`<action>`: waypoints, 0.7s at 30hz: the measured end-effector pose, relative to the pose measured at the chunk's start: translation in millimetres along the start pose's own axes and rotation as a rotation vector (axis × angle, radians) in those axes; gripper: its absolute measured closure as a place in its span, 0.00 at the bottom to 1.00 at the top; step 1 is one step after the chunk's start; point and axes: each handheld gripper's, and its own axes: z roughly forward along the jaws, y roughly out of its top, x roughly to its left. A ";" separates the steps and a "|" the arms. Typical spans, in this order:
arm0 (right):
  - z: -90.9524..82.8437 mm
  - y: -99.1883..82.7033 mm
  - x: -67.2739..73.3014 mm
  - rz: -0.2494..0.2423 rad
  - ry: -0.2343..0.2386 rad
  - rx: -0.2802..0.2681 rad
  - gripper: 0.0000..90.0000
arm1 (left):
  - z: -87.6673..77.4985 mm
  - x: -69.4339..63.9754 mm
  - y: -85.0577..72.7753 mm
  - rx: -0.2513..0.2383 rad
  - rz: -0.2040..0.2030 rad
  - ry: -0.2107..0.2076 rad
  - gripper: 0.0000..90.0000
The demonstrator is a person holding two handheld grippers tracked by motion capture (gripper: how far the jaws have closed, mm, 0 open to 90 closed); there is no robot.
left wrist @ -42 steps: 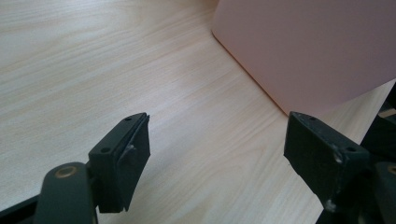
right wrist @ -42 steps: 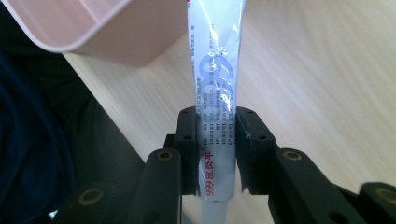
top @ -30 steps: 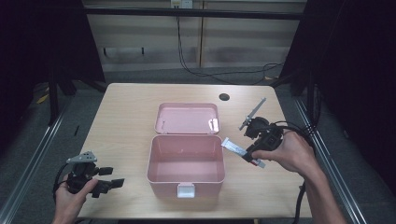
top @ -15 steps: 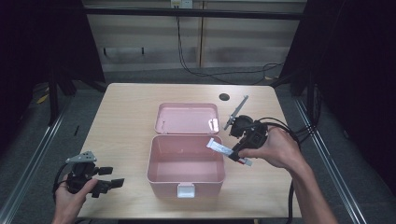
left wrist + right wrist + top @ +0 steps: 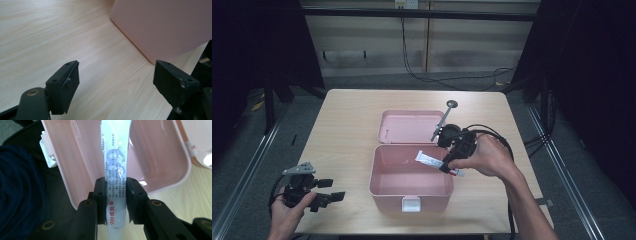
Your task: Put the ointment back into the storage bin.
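Observation:
A pink box point(image 5: 384, 186) stands open mid-table, its lid point(image 5: 404, 127) lying flat behind it. My right gripper point(image 5: 446, 163) is shut on a white ointment tube point(image 5: 428, 159) and holds it over the box's right side, the tube's free end reaching above the hollow. In the right gripper view the jaws clamp the tube point(image 5: 115, 167) near its lower end, with the box's inside point(image 5: 155, 157) beneath. My left gripper point(image 5: 328, 191) rests open near the table's front left corner. Its own view shows the box's outer wall point(image 5: 160, 22) ahead and bare wood between the jaws.
A small dark round object point(image 5: 452, 104) lies on the table behind the lid. The box's white latch point(image 5: 410, 204) faces the front edge. Cables trail from the right gripper across the table's right side. Dark floor and rails surround the table.
My right gripper has carried the tube leftward from the table's right side to above the open box. The left gripper has stayed put.

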 end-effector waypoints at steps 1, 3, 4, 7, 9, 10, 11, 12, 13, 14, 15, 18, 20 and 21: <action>1.2 1.5 0.6 -0.010 -0.001 0.003 0.80 | 0.0 -0.1 0.0 0.000 0.000 0.000 0.23; 3.3 5.7 2.8 -0.022 0.002 -0.006 0.80 | 0.1 -0.1 0.0 0.000 0.000 0.001 0.23; 4.3 7.6 3.4 -0.028 0.005 -0.004 0.80 | 0.0 0.1 0.0 0.000 0.000 0.000 0.23; 6.0 11.1 4.4 -0.036 0.011 -0.001 0.80 | 0.0 -0.1 0.0 0.000 0.000 0.001 0.23; 10.5 16.8 4.6 -0.051 0.018 0.005 0.80 | 0.2 0.0 0.0 0.001 -0.001 -0.002 0.23; 12.3 18.4 4.6 -0.057 0.018 0.007 0.80 | 0.0 0.0 0.1 0.003 0.000 -0.003 0.23; 13.8 20.0 4.8 -0.055 0.017 0.009 0.80 | 0.0 0.0 0.1 0.003 0.000 -0.003 0.23; 15.6 21.5 5.5 -0.052 0.023 0.014 0.80 | 0.0 0.0 0.0 0.004 0.000 -0.002 0.23; 18.1 22.8 5.5 -0.066 0.030 0.015 0.80 | 0.0 0.0 0.0 0.002 0.001 0.001 0.23; 19.7 23.8 5.9 -0.067 0.036 0.022 0.80 | 0.0 0.0 0.0 0.002 0.001 0.001 0.23; 22.8 25.4 6.6 -0.070 0.038 0.030 0.80 | 0.0 0.0 0.0 0.002 0.001 0.001 0.23; 29.5 28.8 7.8 -0.085 0.054 0.039 0.80 | -0.1 0.0 0.1 0.003 0.001 -0.002 0.23; 34.8 32.1 7.7 -0.101 0.057 0.034 0.80 | 0.1 -0.1 0.2 0.004 0.001 -0.001 0.23; 36.4 33.3 8.1 -0.099 0.062 0.032 0.80 | 0.2 -0.3 0.1 0.003 0.000 0.001 0.23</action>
